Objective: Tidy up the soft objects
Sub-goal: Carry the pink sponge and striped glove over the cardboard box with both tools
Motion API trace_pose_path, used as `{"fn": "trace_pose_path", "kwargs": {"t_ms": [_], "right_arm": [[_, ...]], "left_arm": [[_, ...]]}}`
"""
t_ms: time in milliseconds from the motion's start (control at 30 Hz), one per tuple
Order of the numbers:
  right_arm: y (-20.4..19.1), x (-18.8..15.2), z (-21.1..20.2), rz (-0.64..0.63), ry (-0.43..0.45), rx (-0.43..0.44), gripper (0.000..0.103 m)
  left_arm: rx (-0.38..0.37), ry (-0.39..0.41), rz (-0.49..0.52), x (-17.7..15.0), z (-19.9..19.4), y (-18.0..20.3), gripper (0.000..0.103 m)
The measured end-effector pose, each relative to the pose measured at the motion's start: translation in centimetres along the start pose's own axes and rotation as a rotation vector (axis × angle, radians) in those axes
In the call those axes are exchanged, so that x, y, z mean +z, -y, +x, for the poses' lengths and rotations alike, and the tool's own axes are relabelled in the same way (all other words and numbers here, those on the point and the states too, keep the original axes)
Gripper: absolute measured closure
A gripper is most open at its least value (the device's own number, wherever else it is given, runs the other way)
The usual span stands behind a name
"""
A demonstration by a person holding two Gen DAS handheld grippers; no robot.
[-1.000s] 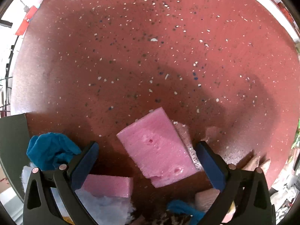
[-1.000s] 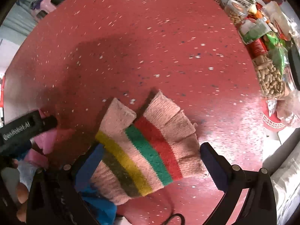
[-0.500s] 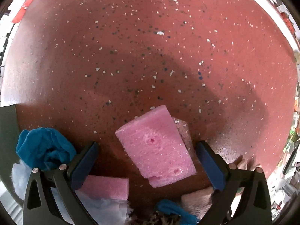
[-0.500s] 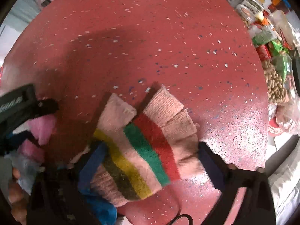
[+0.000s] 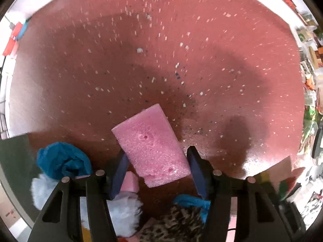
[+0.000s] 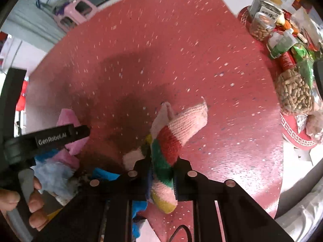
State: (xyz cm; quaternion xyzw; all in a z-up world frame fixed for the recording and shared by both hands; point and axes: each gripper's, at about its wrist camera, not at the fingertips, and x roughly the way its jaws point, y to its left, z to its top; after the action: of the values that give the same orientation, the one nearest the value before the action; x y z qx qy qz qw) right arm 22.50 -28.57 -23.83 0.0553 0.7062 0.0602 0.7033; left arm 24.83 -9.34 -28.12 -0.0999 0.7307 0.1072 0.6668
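Both grippers have just closed, the left gripper (image 5: 156,164) clamping the pink foam block (image 5: 151,145) and the right gripper (image 6: 162,173) pinching the striped knit glove (image 6: 171,141), so lifting is starting.

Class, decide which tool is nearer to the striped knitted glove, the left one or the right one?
Right. The right tool is shut on the striped glove, pinching its middle. The left tool grips the pink foam block, with the glove off to its right edge.

Only legible txt: "GenRobot.AI", white on black body of left gripper (image 6: 80,132), at approx 9 o'clock in right wrist view. Labels on jars/packets (image 6: 264,23) at approx 2 o'clock too blurred to read. Left wrist view: nothing legible.
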Motion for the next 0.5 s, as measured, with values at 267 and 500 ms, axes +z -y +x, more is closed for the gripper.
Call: {"fn": "trace_pose_path", "kwargs": {"t_ms": [267,500], "right_arm": [[2.5,-1.4,-4.3,0.03,0.079,0.031,0.086],[2.7,-3.2,-7.7,0.016,0.107,0.041,0.086]], "left_arm": [[0.011,0.144,0.089,-2.1,-6.0,1.1,0.041],[0.001,0.197,0.166,-6.4,-9.8,3.4,0.041]]}}
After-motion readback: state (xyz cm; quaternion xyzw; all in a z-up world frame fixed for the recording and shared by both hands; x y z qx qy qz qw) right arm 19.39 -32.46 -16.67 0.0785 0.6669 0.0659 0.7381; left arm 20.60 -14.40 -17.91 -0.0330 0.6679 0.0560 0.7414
